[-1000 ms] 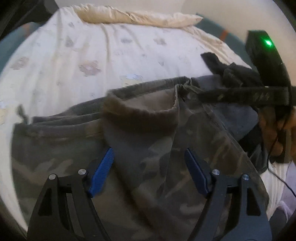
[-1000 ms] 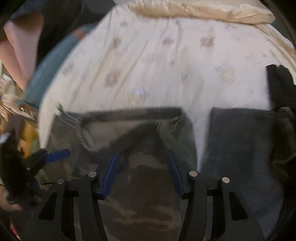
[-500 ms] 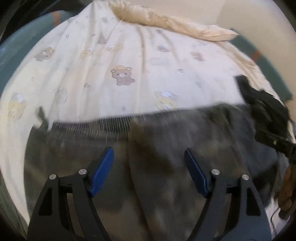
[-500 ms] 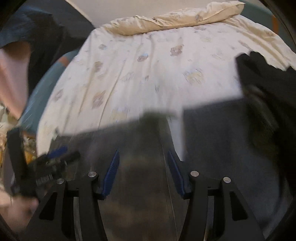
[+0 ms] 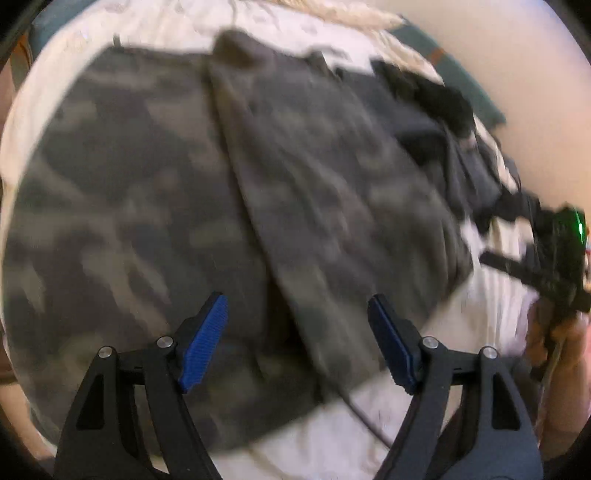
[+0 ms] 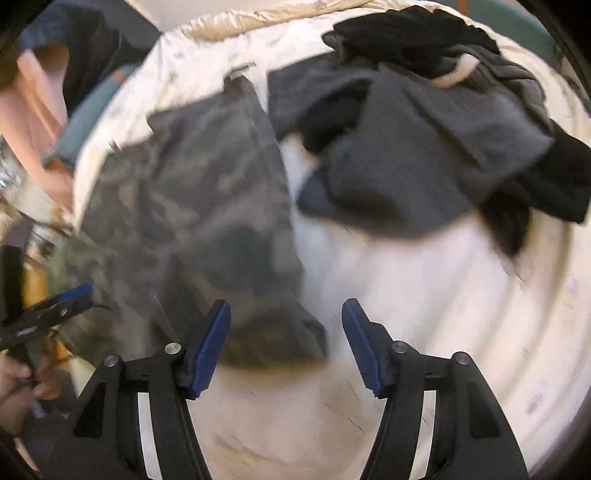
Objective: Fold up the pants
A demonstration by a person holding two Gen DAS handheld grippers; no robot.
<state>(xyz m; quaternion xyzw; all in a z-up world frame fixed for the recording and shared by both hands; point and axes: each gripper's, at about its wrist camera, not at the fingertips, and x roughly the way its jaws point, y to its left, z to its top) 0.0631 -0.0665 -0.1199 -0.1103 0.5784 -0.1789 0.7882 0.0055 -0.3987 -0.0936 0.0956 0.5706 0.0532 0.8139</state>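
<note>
Pants (image 5: 192, 206) in a camouflage print are seen beyond both sets of fingers, spread flat on the bed (image 6: 424, 314) and blurred in both views. The left gripper (image 5: 297, 341) is held above the pants with its blue pads (image 5: 205, 341) spread wide and nothing between them; a long fold edge of the pants runs up and away from the gap. The right gripper (image 6: 286, 345) is likewise open and empty — its pads (image 6: 208, 347) frame the near corner of the pants, with bare sheet under the right-hand finger. To the right of the pants, just beside them, a heap of dark clothes (image 6: 436, 147) is piled — grey and black pieces mixed. Beyond the pants, at the far edge of the bed, a cream pillow (image 6: 258, 16) is seen.
</note>
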